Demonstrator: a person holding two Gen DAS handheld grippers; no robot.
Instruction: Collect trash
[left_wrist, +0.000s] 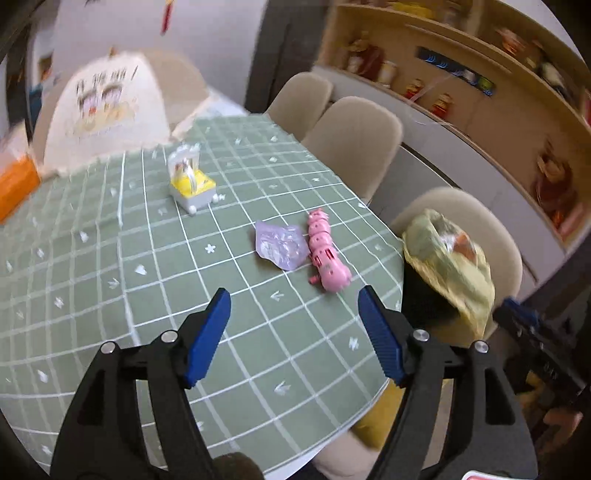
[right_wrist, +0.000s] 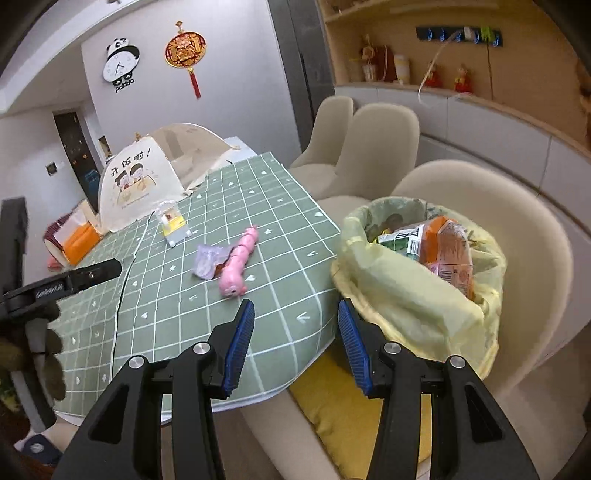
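A crumpled purple wrapper lies on the green checked tablecloth, touching a pink caterpillar toy. My left gripper is open and empty, a short way in front of them. The wrapper and toy also show in the right wrist view. A bin with a yellow bag, holding several packets, stands on a chair by the table edge; it also shows in the left wrist view. My right gripper is open and empty, between table edge and bin.
A small yellow and white toy cart stands farther back on the table. A mesh food cover and an orange tissue box are at the far end. Beige chairs line the right side. Shelves run along the wall.
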